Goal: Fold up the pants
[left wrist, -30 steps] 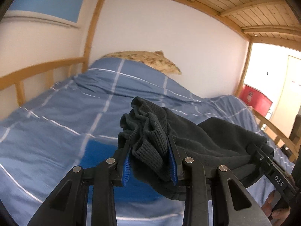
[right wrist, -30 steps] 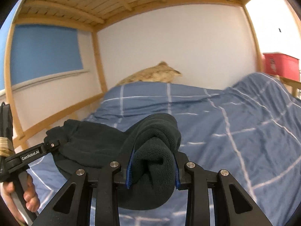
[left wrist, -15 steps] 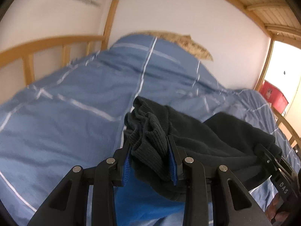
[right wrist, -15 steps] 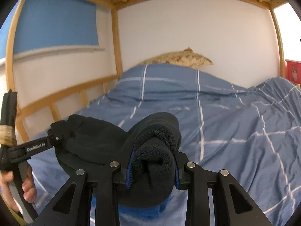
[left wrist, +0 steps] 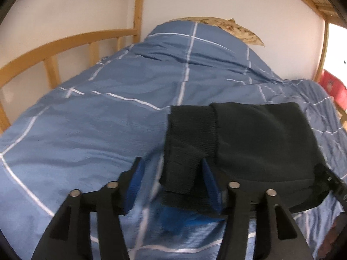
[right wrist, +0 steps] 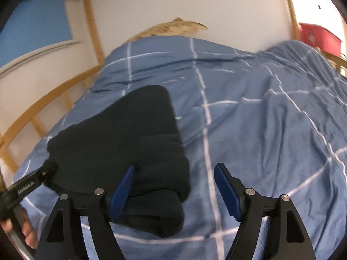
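Observation:
The dark knit pants (left wrist: pixel 256 138) lie folded on the blue checked duvet (left wrist: pixel 91 134). My left gripper (left wrist: pixel 172 182) has its jaws opening; a ribbed cuff (left wrist: pixel 180 173) lies loose between them, and the left pad stands clear of it. In the right wrist view the pants (right wrist: pixel 121 143) form a thick folded bundle. My right gripper (right wrist: pixel 174 191) is opening too, with the bundle's edge lying by its left pad and bare duvet by the right pad. Each view shows the other gripper at the pants' far end: the right gripper (left wrist: pixel 331 186) and the left gripper (right wrist: pixel 23 188), held by a hand (right wrist: pixel 28 234).
A bright blue cloth (left wrist: pixel 180 221) shows under the pants' near edge. A wooden bed rail (left wrist: pixel 49 49) runs along the left side by the wall. A patterned pillow (left wrist: pixel 236 28) lies at the bed's head, and a red box (right wrist: pixel 318 36) stands beyond the right side.
Both grippers came down to the bed and opened. The pants, pinched and hanging bunched before, now lie spread flat on the duvet.

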